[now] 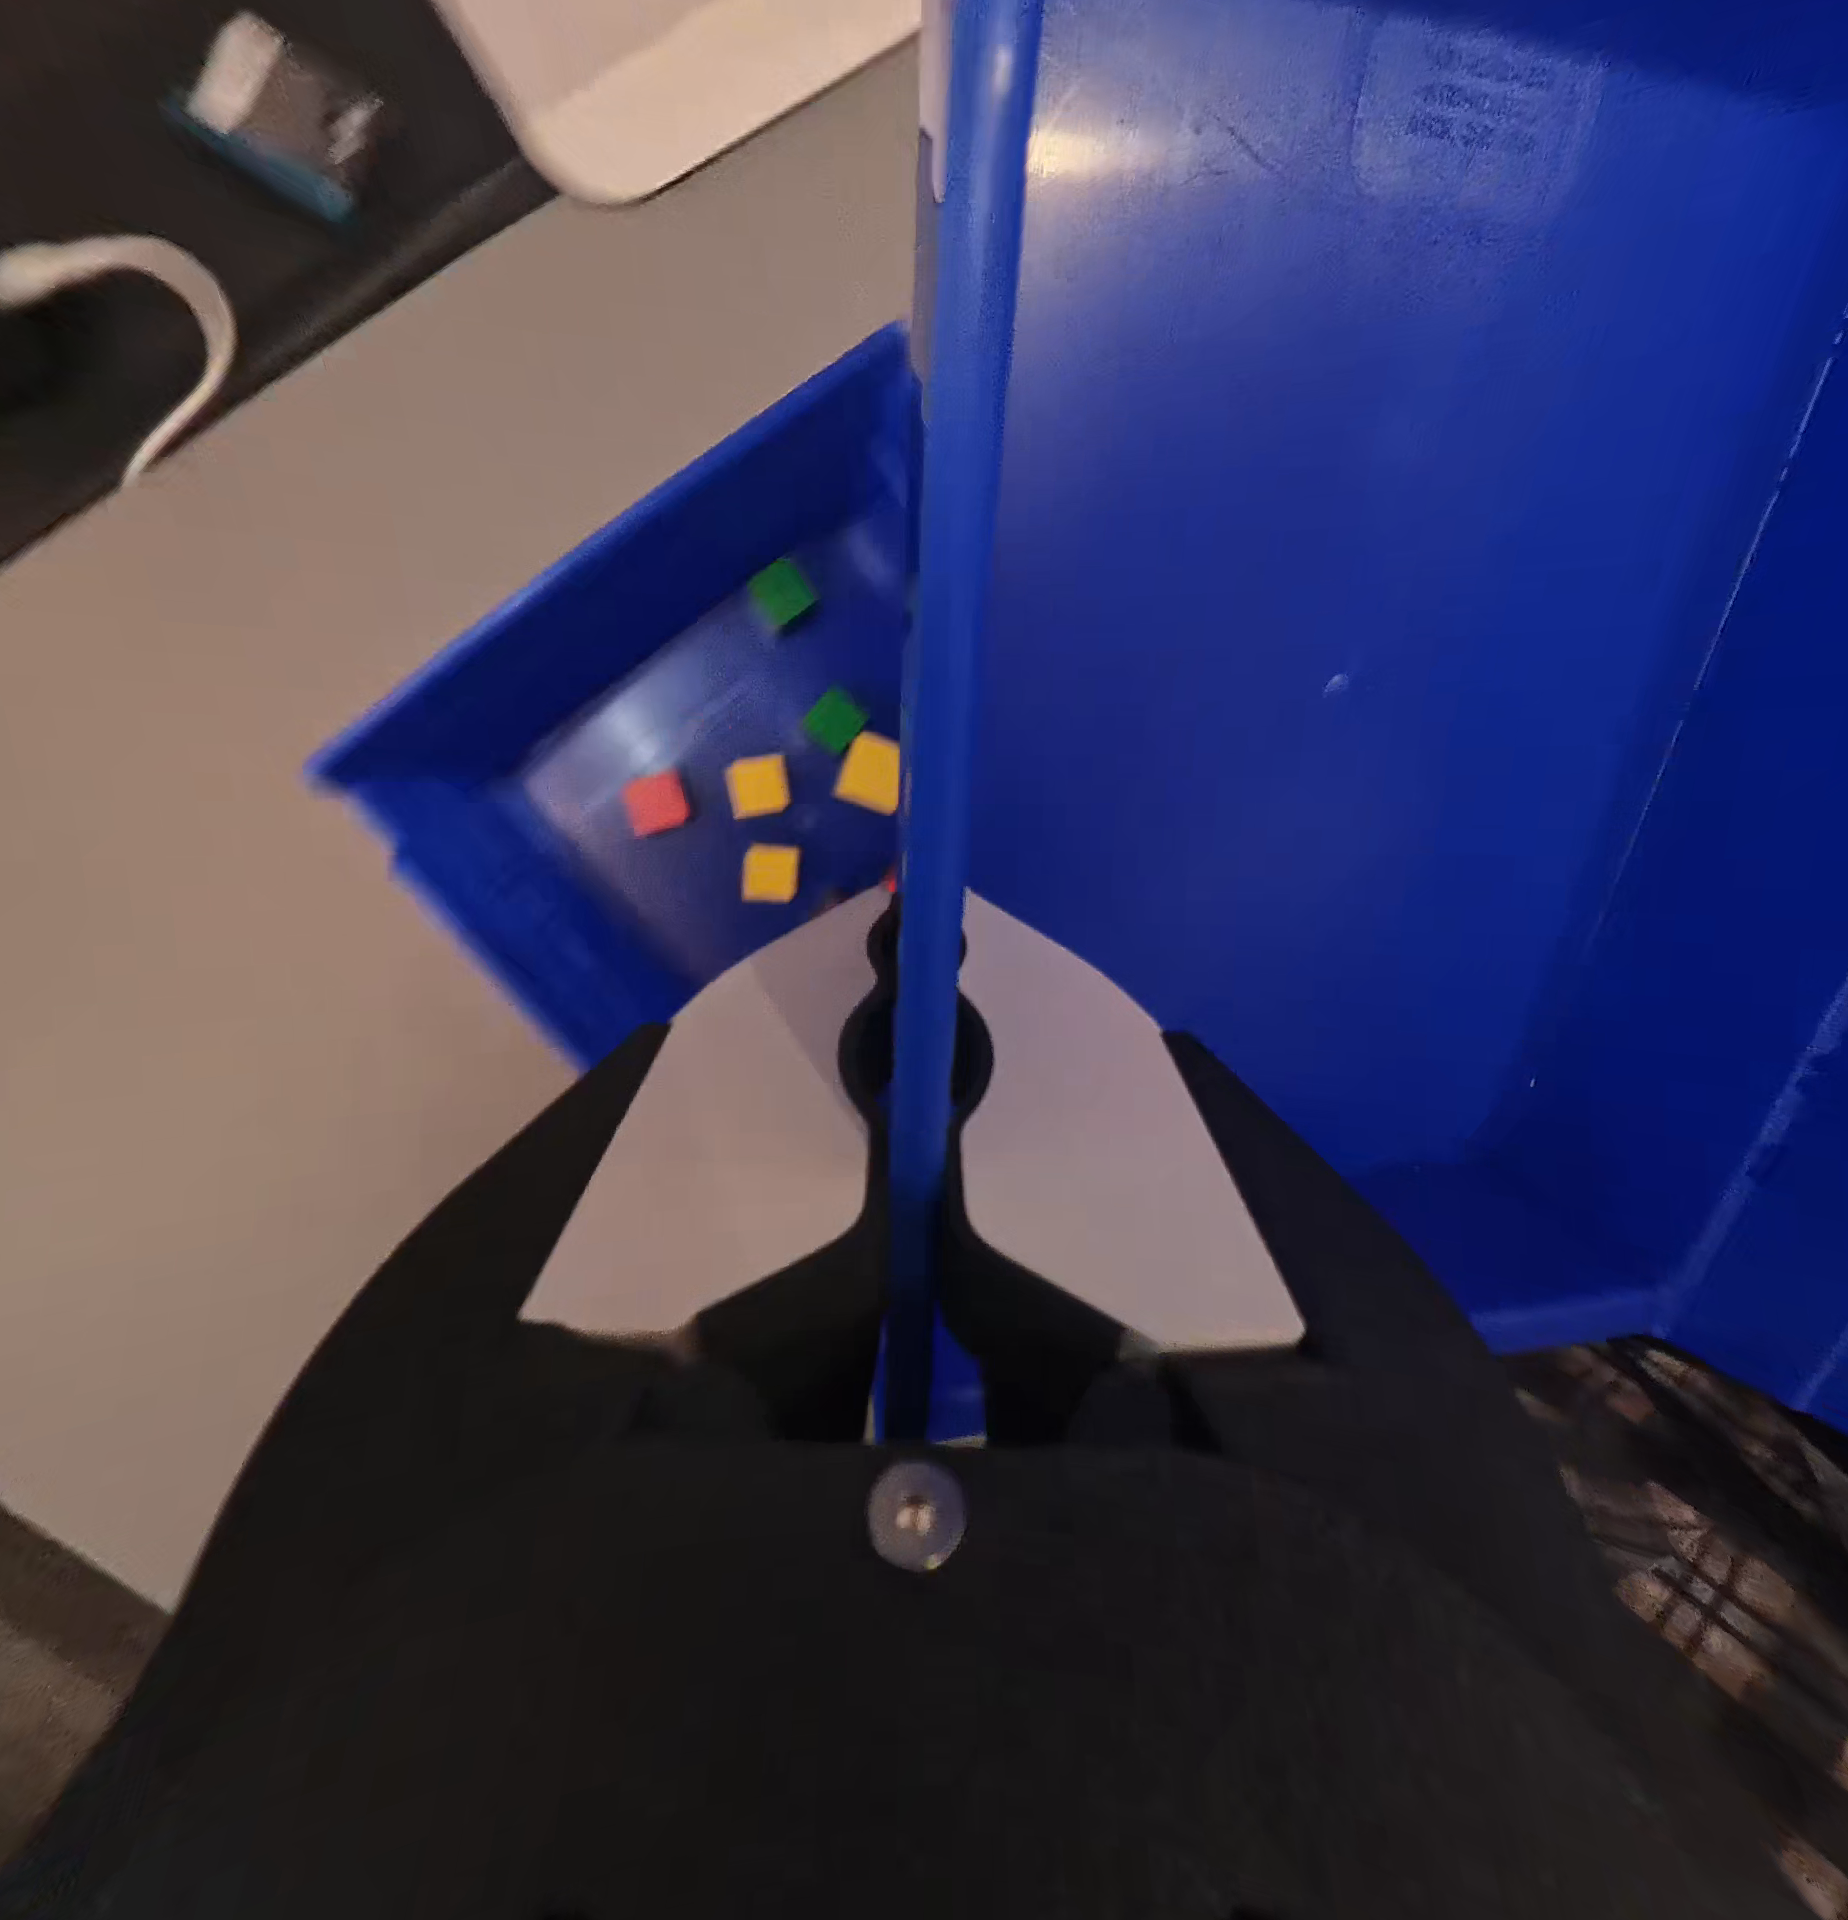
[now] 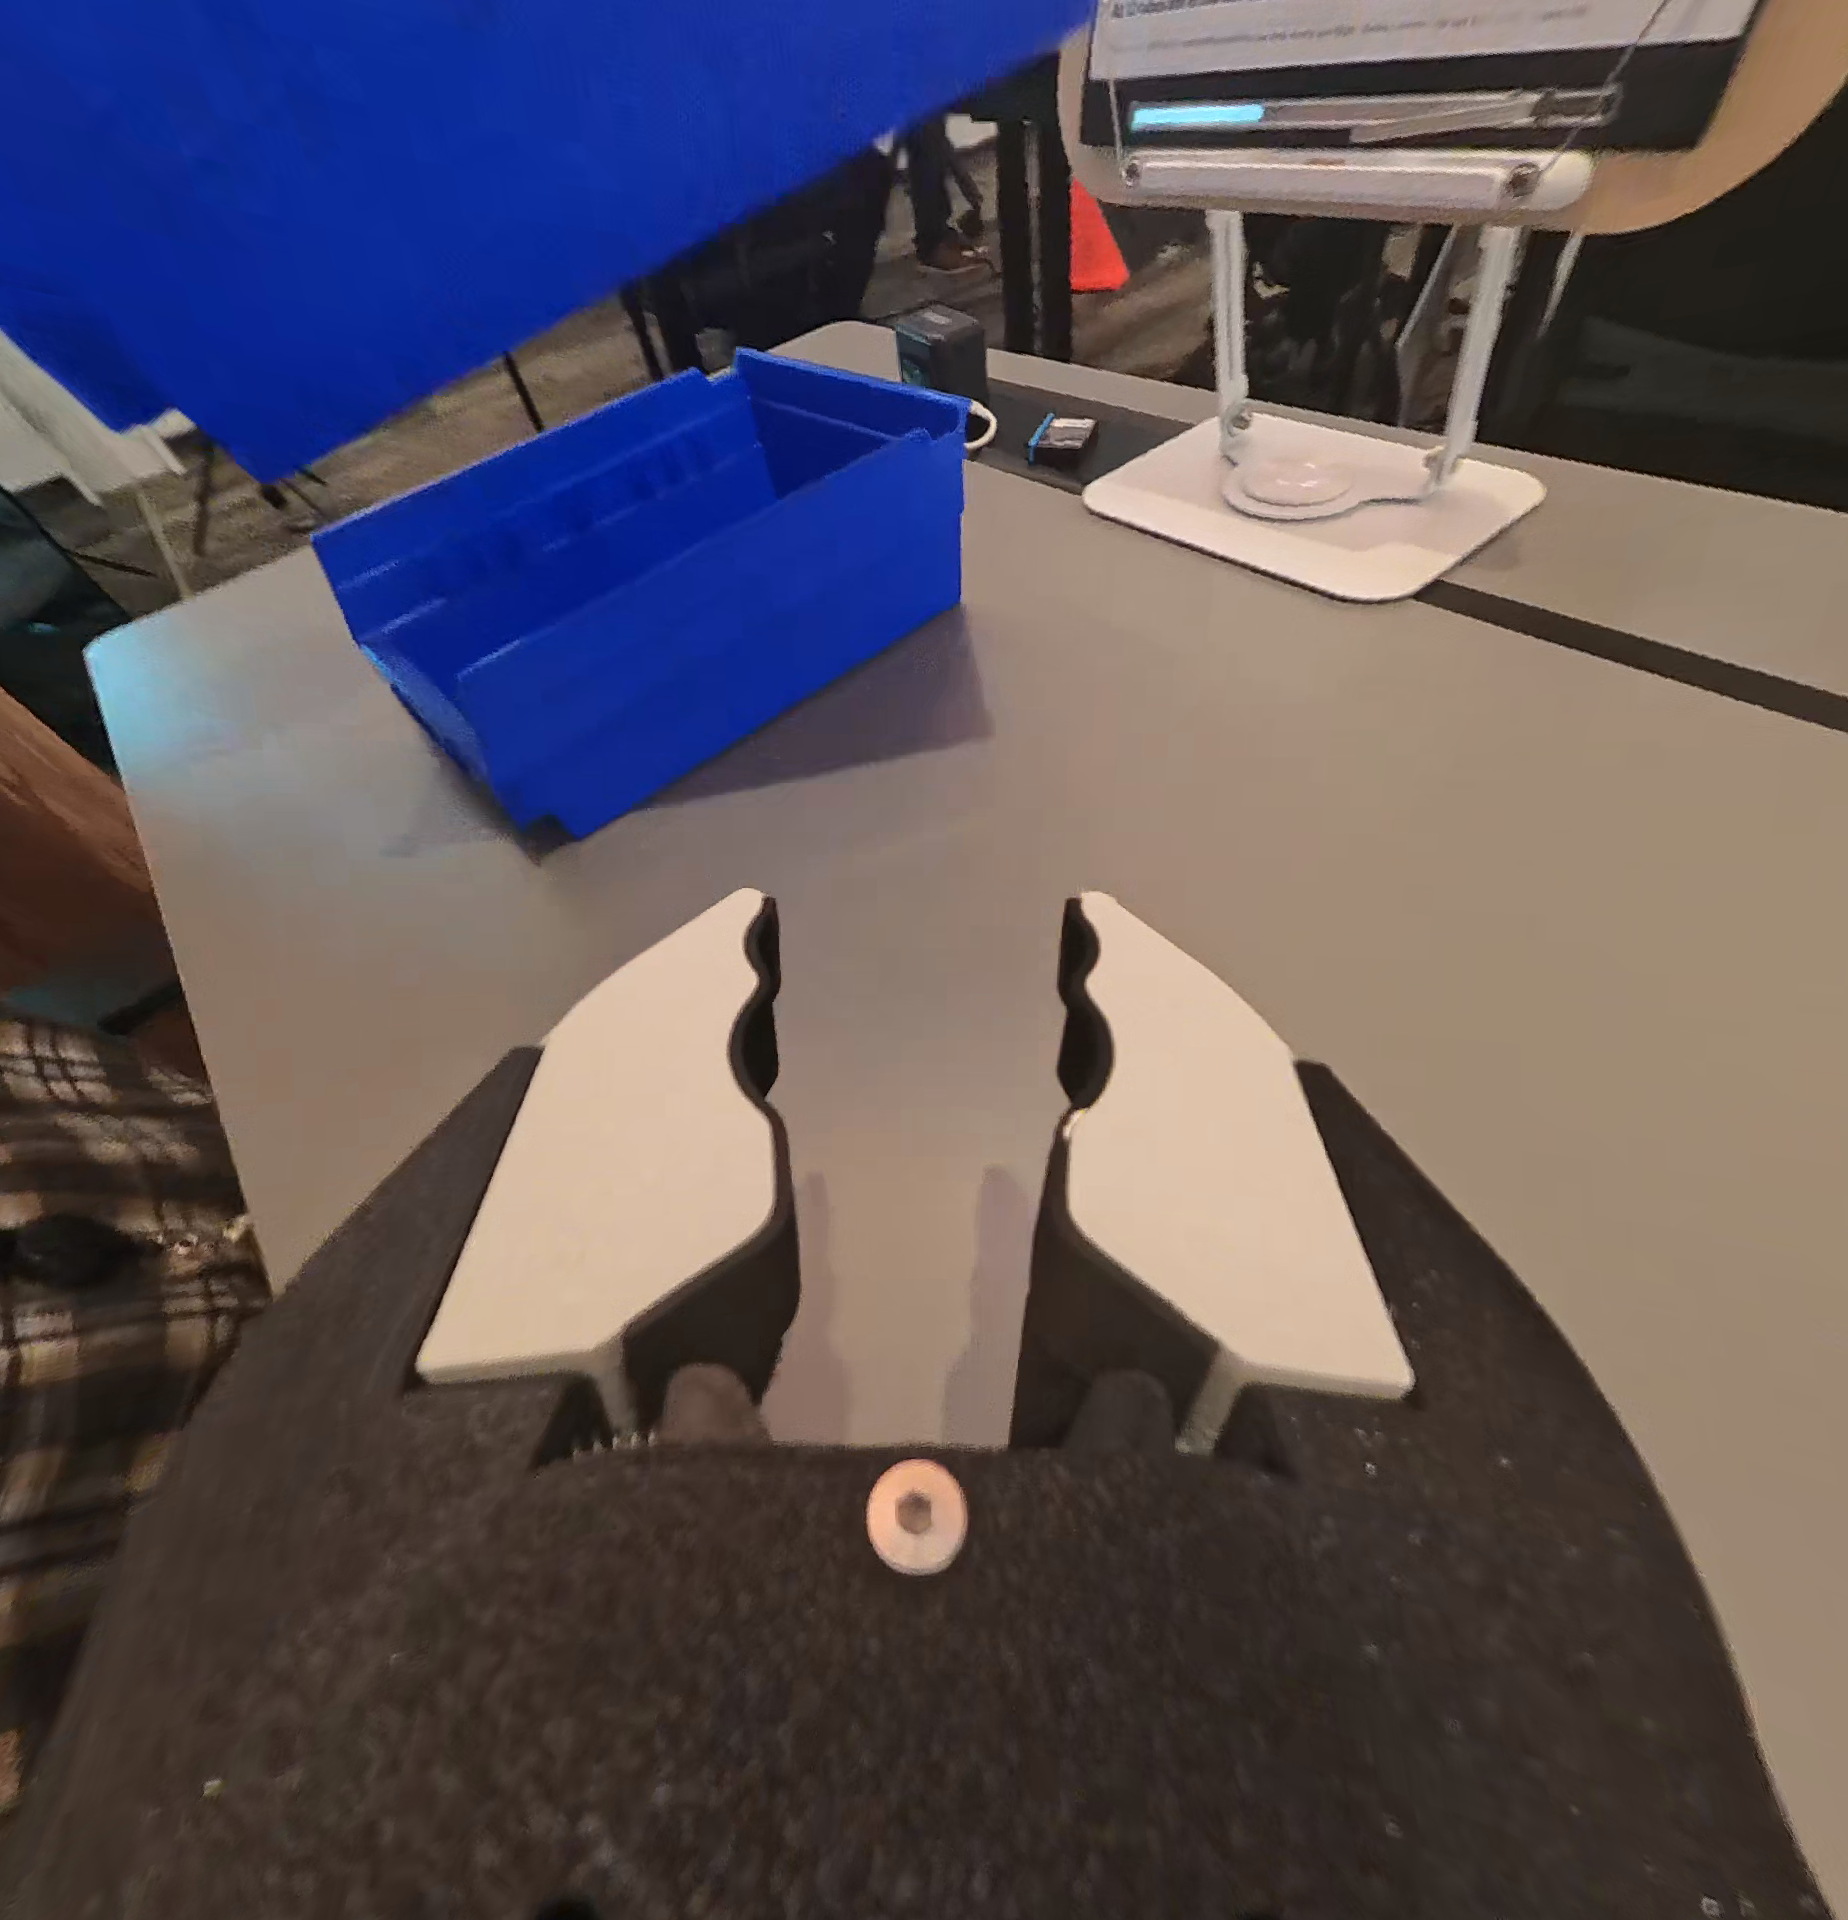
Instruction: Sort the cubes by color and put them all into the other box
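Note:
My left gripper (image 1: 915, 935) is shut on the rim of a blue box (image 1: 1419, 623), which it holds lifted and tipped; the inside that shows is bare. The same lifted box shows at the top left of the right wrist view (image 2: 380, 187). Below it a second blue box (image 1: 463, 727) stands on the grey table (image 1: 224, 831). In it lie green cubes (image 1: 783, 592), yellow cubes (image 1: 759, 784) and a red cube (image 1: 657, 802). In the right wrist view this box (image 2: 691, 644) stands to the far left of my right gripper (image 2: 918, 914), which is open and empty above the table.
A white stand (image 2: 1315, 520) carrying a board rises at the table's back right. A small dark device (image 2: 1063, 434) and a white cable (image 1: 172, 312) lie on a dark strip behind it. A plaid sleeve (image 2: 78, 1195) is at the left.

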`<state>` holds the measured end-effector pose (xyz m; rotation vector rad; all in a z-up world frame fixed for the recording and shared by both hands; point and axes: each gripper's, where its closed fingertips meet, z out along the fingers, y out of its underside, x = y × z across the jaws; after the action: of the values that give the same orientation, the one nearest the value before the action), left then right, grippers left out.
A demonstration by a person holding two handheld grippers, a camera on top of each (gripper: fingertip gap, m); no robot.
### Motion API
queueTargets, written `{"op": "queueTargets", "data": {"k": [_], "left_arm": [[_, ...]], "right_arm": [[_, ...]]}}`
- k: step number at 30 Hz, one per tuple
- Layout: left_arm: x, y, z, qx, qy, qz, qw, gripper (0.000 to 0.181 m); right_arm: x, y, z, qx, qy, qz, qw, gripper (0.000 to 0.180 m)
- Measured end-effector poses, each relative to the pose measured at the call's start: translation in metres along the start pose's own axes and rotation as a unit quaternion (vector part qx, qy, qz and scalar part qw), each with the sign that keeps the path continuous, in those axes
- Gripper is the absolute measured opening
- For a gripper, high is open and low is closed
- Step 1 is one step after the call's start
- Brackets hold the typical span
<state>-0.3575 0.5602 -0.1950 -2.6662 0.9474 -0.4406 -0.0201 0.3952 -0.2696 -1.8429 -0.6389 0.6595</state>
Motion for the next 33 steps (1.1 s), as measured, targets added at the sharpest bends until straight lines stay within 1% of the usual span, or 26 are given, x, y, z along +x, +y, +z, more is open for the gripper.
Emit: {"op": "queueTargets", "data": {"k": [4, 7, 11, 15, 19, 22, 27, 30, 33], "left_arm": [[0.071, -0.051, 0.056, -0.035, 0.022, 0.112, 0.993, 0.004], [0.114, -0.076, 0.105, -0.056, 0.043, 0.157, 0.985, 0.005], [0.145, -0.089, 0.167, -0.084, 0.039, 0.163, 0.982, 0.005], [0.15, -0.092, 0.206, -0.105, 0.004, 0.146, 0.984, 0.005], [0.142, -0.086, 0.225, -0.122, -0.029, 0.131, 0.984, 0.004], [0.138, -0.075, 0.237, -0.137, -0.037, 0.117, 0.983, 0.004], [0.147, -0.057, 0.249, -0.159, 0.001, 0.088, 0.983, 0.006], [0.153, -0.062, 0.24, -0.139, 0.019, 0.081, 0.987, 0.028], [0.16, -0.081, 0.206, -0.076, 0.032, 0.092, 0.992, 0.051]], "right_arm": [[-0.004, 0.009, -0.047, -0.014, 0.044, -0.009, 0.999, 0.053], [-0.007, 0.018, -0.073, -0.017, 0.064, 0.003, 0.998, 0.055], [-0.008, 0.032, -0.091, -0.025, 0.085, 0.022, 0.996, 0.057], [-0.007, 0.043, -0.092, -0.038, 0.091, 0.032, 0.995, 0.059], [-0.006, 0.045, -0.084, -0.037, 0.081, 0.043, 0.995, 0.059], [-0.005, 0.048, -0.076, -0.042, 0.077, 0.048, 0.995, 0.062], [-0.006, 0.048, -0.063, -0.052, 0.07, 0.069, 0.994, 0.072], [-0.003, 0.043, -0.06, -0.055, 0.09, 0.079, 0.991, 0.08], [0.004, 0.033, -0.062, -0.047, 0.129, 0.08, 0.987, 0.087]]}}
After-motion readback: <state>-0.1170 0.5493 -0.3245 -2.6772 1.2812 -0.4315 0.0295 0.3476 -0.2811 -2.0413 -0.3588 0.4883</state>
